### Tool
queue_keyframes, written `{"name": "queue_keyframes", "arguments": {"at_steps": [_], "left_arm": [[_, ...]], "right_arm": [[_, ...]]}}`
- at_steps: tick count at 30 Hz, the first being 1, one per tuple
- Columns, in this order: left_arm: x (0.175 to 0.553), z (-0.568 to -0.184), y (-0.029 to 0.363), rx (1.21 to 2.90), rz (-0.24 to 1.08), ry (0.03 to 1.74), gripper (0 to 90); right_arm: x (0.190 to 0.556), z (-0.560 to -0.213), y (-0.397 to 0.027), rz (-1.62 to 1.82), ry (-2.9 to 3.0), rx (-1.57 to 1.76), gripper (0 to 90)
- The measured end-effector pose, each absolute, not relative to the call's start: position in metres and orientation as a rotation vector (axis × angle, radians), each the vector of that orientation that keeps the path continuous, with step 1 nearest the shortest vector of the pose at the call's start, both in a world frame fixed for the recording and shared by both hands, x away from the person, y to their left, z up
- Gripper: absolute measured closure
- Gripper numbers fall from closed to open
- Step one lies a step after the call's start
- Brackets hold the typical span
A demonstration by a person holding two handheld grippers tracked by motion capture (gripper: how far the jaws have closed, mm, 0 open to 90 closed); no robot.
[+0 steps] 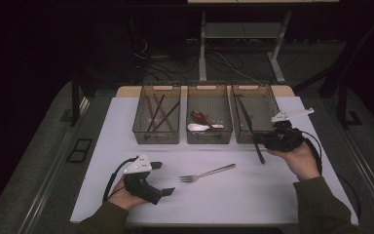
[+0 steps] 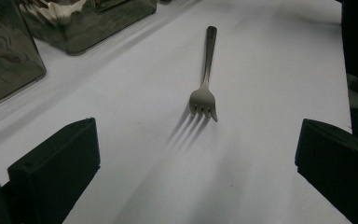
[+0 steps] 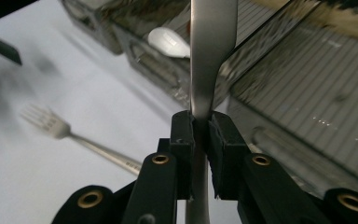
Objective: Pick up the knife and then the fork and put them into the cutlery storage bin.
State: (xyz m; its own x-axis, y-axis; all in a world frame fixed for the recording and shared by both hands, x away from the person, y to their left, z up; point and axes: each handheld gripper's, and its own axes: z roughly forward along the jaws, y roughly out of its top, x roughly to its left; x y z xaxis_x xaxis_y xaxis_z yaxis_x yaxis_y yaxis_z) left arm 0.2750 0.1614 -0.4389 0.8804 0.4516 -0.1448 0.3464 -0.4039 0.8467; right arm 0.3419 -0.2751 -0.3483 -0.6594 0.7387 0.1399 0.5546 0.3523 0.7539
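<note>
The right gripper point(image 1: 259, 141), jaws clamped on a knife point(image 3: 209, 56) above the right bin point(image 1: 269, 92), could let it pivot and catch the rim, while the left gripper point(image 1: 164, 178) waits wide open near the fork point(image 1: 207, 173).

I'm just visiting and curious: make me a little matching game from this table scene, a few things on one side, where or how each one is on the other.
Things:
1. fork
2. knife
3. red spoon
4. left hand-held gripper

Places or states:
A. in the middle bin
B. clamped in the right hand-held gripper
C. lying loose on the white table
D. jaws wide open, nothing between them

Pairs: 1-C, 2-B, 3-A, 4-D
</note>
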Motion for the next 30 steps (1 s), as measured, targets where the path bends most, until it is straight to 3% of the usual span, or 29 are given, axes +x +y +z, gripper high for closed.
{"name": "queue_keyframes", "arguments": {"at_steps": [17,30], "left_arm": [[0.275,-0.439,0.161,2.026,0.129,0.585,0.0],[0.276,-0.44,0.161,2.018,0.119,0.581,0.0]], "right_arm": [[0.4,-0.299,-0.294,1.09,2.205,1.226,80.6],[0.45,-0.335,-0.311,0.921,2.205,1.393,80.6]]}}
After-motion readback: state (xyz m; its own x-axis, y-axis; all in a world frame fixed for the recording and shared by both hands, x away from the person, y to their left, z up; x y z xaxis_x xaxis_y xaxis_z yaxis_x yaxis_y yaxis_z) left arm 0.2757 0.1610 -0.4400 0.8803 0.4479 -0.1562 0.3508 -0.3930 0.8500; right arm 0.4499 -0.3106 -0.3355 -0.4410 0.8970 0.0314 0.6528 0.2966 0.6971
